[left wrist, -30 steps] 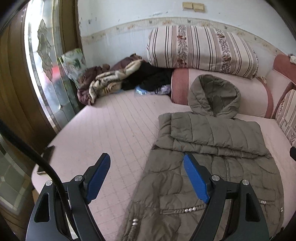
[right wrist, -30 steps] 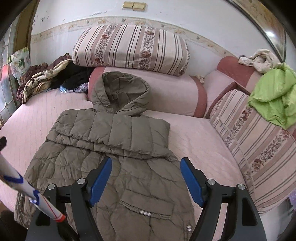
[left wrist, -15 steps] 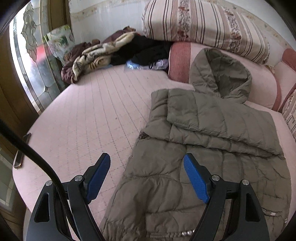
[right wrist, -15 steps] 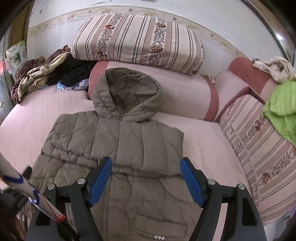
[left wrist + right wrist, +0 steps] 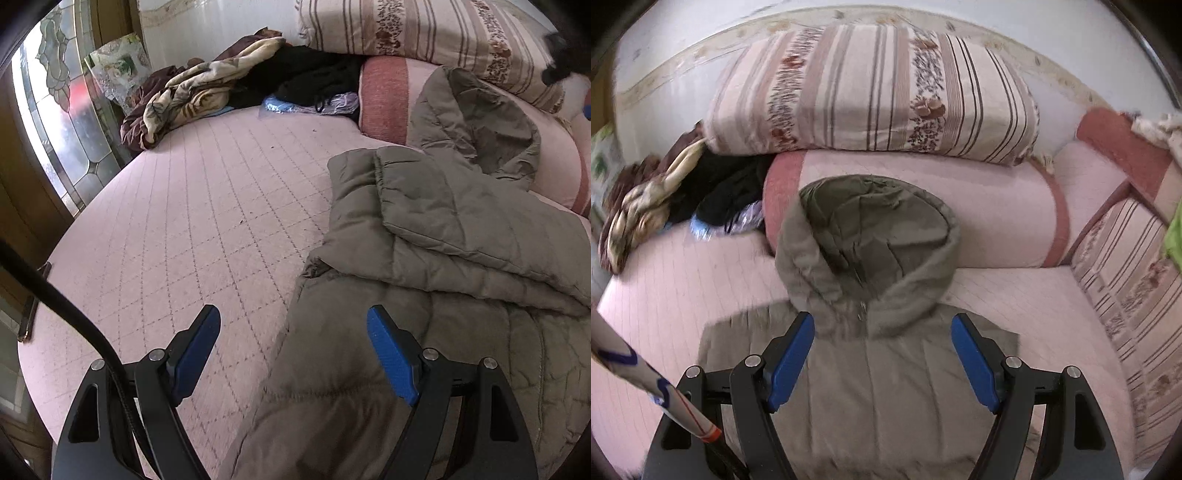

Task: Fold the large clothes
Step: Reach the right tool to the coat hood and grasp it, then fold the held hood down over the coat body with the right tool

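Note:
An olive quilted hooded coat (image 5: 443, 258) lies flat on the pink bed (image 5: 192, 229), its sleeves folded across the chest. Its hood (image 5: 871, 236) rests against a pink bolster. My left gripper (image 5: 293, 354) is open and empty, hovering over the coat's left edge below the folded sleeve. My right gripper (image 5: 882, 354) is open and empty above the coat's upper chest (image 5: 886, 398), just below the collar zip and hood.
A striped floral pillow (image 5: 871, 92) lies on the pink bolster (image 5: 997, 214). A heap of blankets and dark clothes (image 5: 229, 85) sits at the far left by a glass door (image 5: 62, 110). Striped cushions (image 5: 1137, 295) line the right side.
Both grippers have moved forward toward the head of the coat. The right one now sits close under the hood; the left one is lower over the coat's left edge. Both jaws stayed open.

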The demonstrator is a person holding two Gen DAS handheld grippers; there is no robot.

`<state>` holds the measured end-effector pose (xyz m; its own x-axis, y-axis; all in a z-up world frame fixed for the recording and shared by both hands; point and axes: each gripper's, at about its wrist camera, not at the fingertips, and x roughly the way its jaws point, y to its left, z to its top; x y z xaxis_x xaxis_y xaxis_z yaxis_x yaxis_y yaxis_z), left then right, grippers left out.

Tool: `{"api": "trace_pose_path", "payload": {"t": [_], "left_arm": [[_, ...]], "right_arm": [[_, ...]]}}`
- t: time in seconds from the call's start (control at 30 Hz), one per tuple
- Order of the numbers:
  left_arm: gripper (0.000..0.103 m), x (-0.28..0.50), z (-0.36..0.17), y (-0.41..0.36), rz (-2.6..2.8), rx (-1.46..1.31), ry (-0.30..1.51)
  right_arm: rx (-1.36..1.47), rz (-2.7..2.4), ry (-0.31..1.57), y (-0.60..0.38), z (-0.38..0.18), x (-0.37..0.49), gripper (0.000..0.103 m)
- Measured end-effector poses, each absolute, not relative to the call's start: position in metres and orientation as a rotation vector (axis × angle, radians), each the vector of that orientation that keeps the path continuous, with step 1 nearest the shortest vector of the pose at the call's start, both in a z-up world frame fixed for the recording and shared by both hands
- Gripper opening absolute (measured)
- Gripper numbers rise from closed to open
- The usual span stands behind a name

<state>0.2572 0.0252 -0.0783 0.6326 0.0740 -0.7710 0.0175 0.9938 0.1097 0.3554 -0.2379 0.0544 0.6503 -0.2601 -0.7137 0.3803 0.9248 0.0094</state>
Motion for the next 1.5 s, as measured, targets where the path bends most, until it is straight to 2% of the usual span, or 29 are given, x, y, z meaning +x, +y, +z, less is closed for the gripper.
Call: {"api": "trace_pose_path", "payload": {"t": [0.4,0.67,0.9,0.93,0.97,1.0,1.03,1.5], "left_arm": [[0.081,0.281,-0.089,0.026,0.005,0.067,0.943],[0.081,0.282,-0.093,0.02,-0.027,0.057,0.951],[0.081,0.285,-0.097,0.018,-0.032,0.066,0.966],[0.081,0.286,-0.097,0.018,-0.03,0.062,0.969],[0.081,0.286,-0.098,0.019,-0.028,0.057,0.973],[0.081,0.287,-0.098,0.02,-0.027,0.052,0.977],[0.081,0.288,-0.098,0.021,-0.025,0.046,0.982],[0.081,0.288,-0.089,0.051,0.034,-0.033,0.991]], "right_arm": [[0.645,-0.351,0.781,-0.294,0.03,0.488,0.083],[0.726,-0.368,0.757,-0.292,0.012,0.553,0.088],[0.795,-0.385,0.807,-0.301,-0.02,0.581,0.087],[0.786,-0.381,0.815,-0.301,-0.023,0.581,0.076],[0.766,-0.373,0.824,-0.299,-0.024,0.579,0.043],[0.745,-0.356,0.843,-0.297,-0.026,0.578,0.023],[0.728,-0.347,0.859,-0.295,-0.027,0.576,0.009],[0.394,-0.283,0.829,-0.248,0.057,0.421,0.006]]}}
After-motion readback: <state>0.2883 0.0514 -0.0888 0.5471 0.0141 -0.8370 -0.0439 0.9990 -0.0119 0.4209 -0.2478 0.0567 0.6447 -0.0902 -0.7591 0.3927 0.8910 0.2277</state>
